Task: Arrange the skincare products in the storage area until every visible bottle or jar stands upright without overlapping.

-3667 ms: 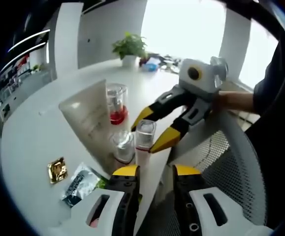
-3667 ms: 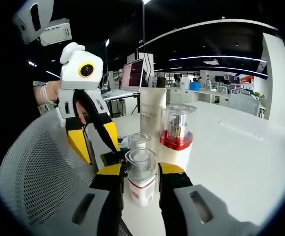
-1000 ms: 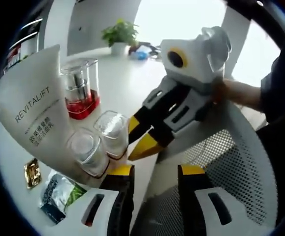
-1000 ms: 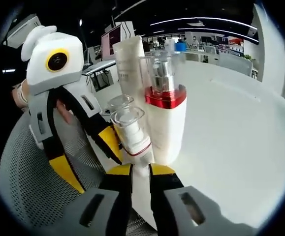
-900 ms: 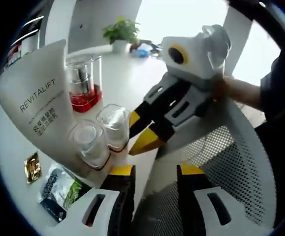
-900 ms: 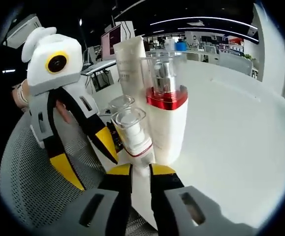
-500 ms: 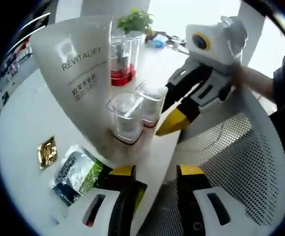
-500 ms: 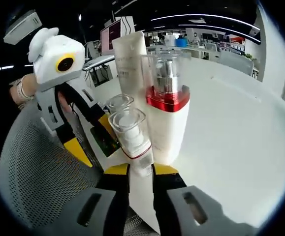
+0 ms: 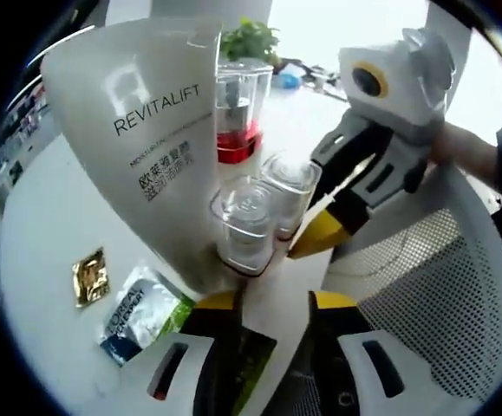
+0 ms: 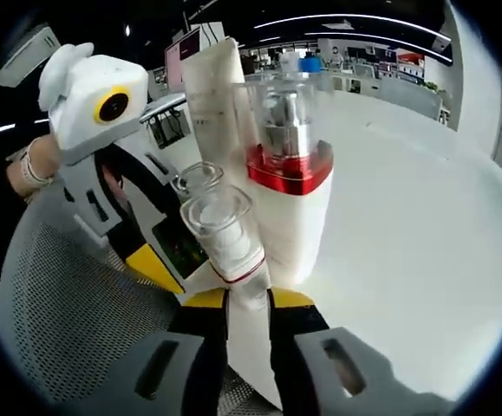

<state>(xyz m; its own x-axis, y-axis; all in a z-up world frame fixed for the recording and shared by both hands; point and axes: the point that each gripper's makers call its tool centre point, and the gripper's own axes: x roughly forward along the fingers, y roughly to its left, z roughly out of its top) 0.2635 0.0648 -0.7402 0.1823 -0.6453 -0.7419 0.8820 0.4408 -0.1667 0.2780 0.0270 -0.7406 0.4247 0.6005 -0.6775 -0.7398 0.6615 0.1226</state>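
My right gripper (image 10: 249, 299) is shut on the base of a small white pump bottle (image 10: 226, 227) with a clear cap, which leans slightly. A second small bottle (image 10: 195, 180) stands just behind it, and from the left gripper view this one (image 9: 249, 217) is nearer than the held bottle (image 9: 290, 184). A tall bottle with a red collar (image 10: 290, 173) and a white REVITALIFT tube (image 9: 146, 147) stand upright beside them. My left gripper (image 9: 277, 301) is open at the table edge, with a dark green sachet (image 9: 246, 364) lying between its jaws.
A gold sachet (image 9: 90, 277) and a silver and green sachet (image 9: 142, 312) lie flat on the white table (image 10: 407, 260). A grey mesh chair (image 9: 424, 295) stands against the table edge. A potted plant (image 9: 251, 39) sits far back. A hand (image 9: 467, 152) holds the right gripper (image 9: 309, 230).
My left gripper has moved in closer to the tube and the bottles, over the dark sachet. The right gripper stays shut on the small bottle, tilted a little more.
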